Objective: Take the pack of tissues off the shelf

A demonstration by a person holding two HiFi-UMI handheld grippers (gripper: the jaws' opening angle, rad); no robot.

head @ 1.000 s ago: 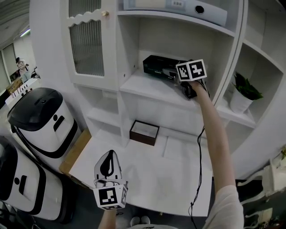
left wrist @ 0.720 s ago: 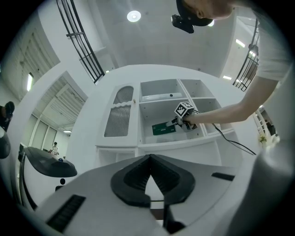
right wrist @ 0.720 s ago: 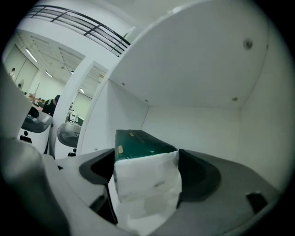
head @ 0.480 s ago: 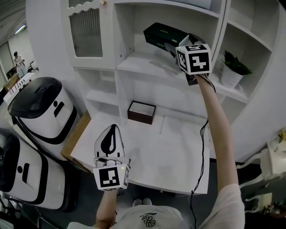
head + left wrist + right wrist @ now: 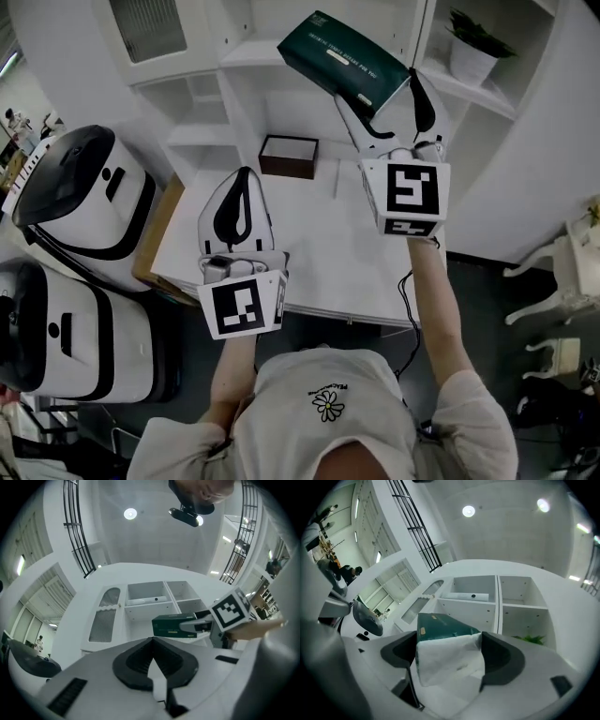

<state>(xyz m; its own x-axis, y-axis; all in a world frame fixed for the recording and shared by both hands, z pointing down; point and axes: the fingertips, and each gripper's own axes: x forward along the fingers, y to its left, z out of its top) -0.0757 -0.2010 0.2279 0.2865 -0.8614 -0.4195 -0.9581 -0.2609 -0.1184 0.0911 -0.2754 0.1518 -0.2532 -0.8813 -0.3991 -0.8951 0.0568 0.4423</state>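
The right gripper (image 5: 380, 98) is clamped on the dark green rectangular pack of tissues (image 5: 339, 58) — clear of the white shelf unit (image 5: 246, 54). The left gripper (image 5: 240, 192) is closed, empty.

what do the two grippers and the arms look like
The left gripper and right gripper are white shells with black pads; each carries a cube of black-and-white square markers. A black cable hangs from the right one. Pale short sleeves.

One tissue pack (image 5: 342, 64), two hand-held grippers (image 5: 239, 183) (image 5: 384, 94), one plant (image 5: 469, 23).
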